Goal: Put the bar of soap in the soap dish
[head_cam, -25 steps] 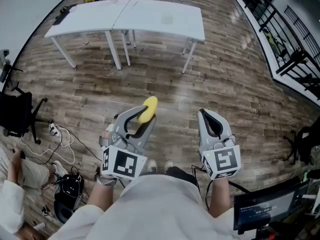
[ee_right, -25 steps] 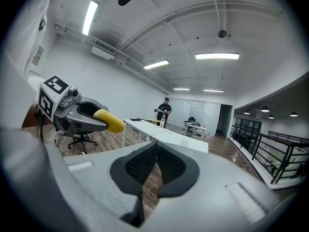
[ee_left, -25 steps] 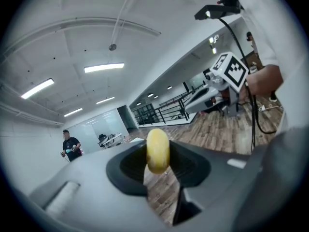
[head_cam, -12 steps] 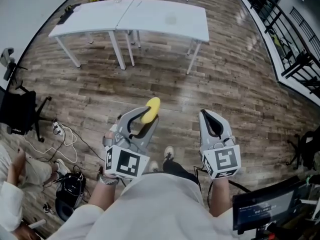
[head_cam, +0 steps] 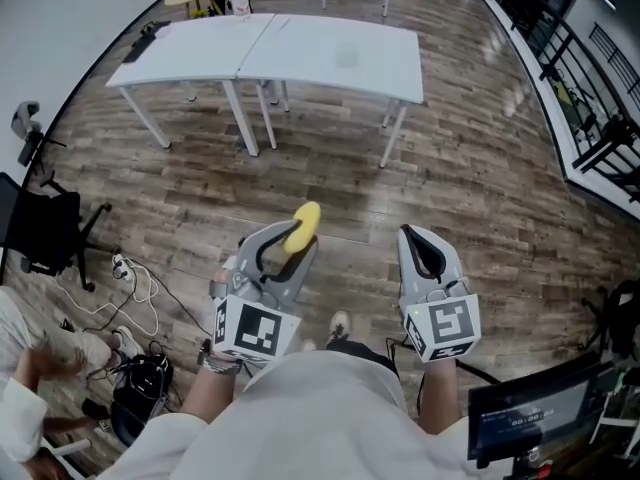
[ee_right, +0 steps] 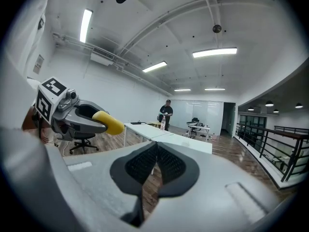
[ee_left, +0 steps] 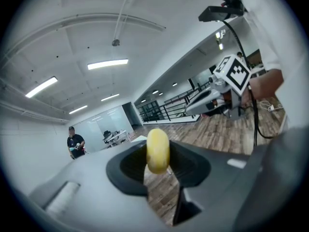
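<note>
Soap (head_cam: 303,222) in the left gripper (head_cam: 296,240), well short of the white tables (head_cam: 380,53)

Head view: left jaws clamp the bar's near end and the rest juts toward the tables; no soap dish made out. Left gripper view: narrow pad contact, so a jolt could drop the soap on the floor. Right gripper view: right gripper (ee_right: 153,164) jaws together, empty

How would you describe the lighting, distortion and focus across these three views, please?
Head view: strong fisheye bows the white tables, with soft glare on the wooden floor. Left gripper view: dark round vignette; the bar of soap, close to the lens, looks slightly soft. Right gripper view: same vignette, bright ceiling light strips, the right tongs soft up close, the room behind sharper.
</note>
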Action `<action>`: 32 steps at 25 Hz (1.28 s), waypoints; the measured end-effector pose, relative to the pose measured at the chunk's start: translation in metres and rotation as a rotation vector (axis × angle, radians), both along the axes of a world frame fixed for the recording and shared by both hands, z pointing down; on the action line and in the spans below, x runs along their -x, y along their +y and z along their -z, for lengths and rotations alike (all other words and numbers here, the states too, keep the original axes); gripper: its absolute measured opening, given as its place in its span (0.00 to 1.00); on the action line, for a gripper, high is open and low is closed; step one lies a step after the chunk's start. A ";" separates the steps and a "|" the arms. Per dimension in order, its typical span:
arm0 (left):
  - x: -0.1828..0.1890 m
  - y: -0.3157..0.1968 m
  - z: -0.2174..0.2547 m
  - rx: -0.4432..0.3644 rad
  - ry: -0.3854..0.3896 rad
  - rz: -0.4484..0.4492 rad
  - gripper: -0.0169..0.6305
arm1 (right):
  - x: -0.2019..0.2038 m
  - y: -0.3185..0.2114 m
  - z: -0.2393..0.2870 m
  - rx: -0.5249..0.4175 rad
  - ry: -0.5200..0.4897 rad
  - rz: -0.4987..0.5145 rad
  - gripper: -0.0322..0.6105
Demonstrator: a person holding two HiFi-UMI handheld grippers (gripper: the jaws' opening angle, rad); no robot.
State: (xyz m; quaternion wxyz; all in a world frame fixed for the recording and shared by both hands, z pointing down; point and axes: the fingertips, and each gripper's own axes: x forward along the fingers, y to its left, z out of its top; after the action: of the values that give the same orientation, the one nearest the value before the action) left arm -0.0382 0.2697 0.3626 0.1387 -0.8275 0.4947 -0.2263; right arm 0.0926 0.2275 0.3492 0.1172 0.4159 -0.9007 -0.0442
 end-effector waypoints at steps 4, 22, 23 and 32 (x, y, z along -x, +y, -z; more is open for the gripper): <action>-0.007 -0.010 0.003 0.005 0.006 0.013 0.23 | -0.007 -0.014 0.000 0.005 -0.008 0.005 0.05; -0.029 -0.043 -0.004 0.005 -0.015 0.065 0.23 | -0.036 -0.055 0.003 0.009 -0.022 0.037 0.05; -0.031 -0.044 -0.005 0.007 -0.016 0.067 0.23 | -0.038 -0.056 0.002 0.009 -0.022 0.037 0.05; -0.036 -0.056 -0.004 0.018 -0.015 0.083 0.23 | -0.045 -0.070 -0.003 0.021 -0.028 0.036 0.05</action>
State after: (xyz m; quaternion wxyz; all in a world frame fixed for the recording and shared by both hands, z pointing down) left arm -0.0020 0.2133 0.3662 0.1253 -0.8059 0.5253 -0.2425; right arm 0.1375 0.1579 0.3522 0.1081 0.3989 -0.9101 -0.0311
